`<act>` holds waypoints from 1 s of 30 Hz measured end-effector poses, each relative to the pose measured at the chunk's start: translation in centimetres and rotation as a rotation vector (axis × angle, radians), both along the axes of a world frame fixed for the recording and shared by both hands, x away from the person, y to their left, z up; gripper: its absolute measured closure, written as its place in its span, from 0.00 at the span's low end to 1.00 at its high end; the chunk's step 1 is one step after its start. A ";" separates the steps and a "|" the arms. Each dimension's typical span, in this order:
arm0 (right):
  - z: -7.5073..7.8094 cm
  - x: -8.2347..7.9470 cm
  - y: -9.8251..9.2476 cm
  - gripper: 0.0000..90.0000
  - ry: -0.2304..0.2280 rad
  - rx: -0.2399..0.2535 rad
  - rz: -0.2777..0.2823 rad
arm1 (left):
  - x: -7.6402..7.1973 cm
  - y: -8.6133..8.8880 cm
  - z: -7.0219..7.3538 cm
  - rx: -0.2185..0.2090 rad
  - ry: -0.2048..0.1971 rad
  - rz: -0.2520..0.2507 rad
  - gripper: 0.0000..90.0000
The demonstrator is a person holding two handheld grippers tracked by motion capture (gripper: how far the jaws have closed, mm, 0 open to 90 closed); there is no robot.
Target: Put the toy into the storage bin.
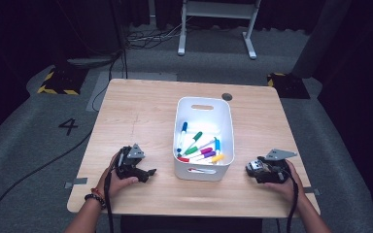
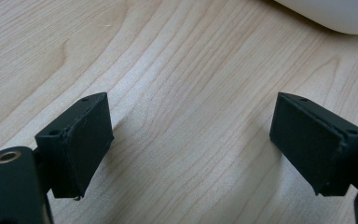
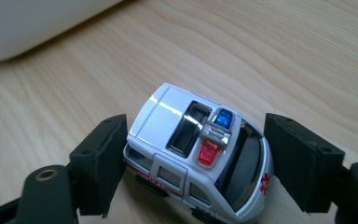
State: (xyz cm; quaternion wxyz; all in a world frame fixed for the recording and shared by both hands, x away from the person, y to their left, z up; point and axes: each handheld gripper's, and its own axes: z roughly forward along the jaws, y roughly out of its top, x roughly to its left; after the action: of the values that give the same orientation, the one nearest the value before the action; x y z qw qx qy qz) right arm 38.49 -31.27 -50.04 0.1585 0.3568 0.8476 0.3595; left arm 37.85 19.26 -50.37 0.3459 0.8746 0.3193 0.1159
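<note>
On the right side of the table [image 1: 141, 116], near the front edge, sitting beside the white bin [image 1: 204, 138] but apart from it: toy ambulance [image 3: 200, 149], standing on its wheels between the jaws of the right gripper [image 3: 193, 163].

Bin holding a handful of coloured markers [image 1: 199, 148], lying loose on its floor.

Right gripper: jaws bracketing the ambulance across its length, left pad touching or almost touching the rear, right pad showing a slim gap off the windscreen end. Looking not yet clamped; cannot tell for sure at the rear contact.

Left gripper [image 2: 191, 140]: resting on bare wood left of the bin, jaws spread wide, holding nothing.

Handling call on the ambulance: looking small, rigid, light, probably die-cast or hard plastic. Glossy paint and rounded corners, so likely slipping under a light pinch. Rolling wheels too, so likely scooting away if one pad lands first. Sloped windscreen end likely squirting the car out of an end-to-end pinch. Better taking hold across the flat side panels, low on the body, below the roofline, squeezing both pads in together. Avoiding the red and blue roof lights [image 3: 216, 135], small raised bits, poor grip surface.
</note>
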 end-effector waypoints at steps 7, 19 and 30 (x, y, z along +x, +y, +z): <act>0.1 1.3 2.4 0.23 0.018 -0.003 0.026 | 0.0 0.0 0.0 -0.001 0.001 0.003 0.15; 0.0 0.2 -0.2 0.24 0.022 0.021 0.165 | 0.0 0.0 0.0 -0.001 0.000 0.003 0.15; 0.0 -2.1 0.6 0.30 -0.004 0.001 0.232 | 0.0 0.0 0.0 -0.001 0.001 0.003 0.15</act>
State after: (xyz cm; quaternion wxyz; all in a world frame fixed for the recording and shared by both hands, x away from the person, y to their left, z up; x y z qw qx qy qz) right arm 36.38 -30.65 -50.02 0.1171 0.2555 0.8828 0.3765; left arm 37.82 19.24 -50.37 0.3460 0.8740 0.3209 0.1160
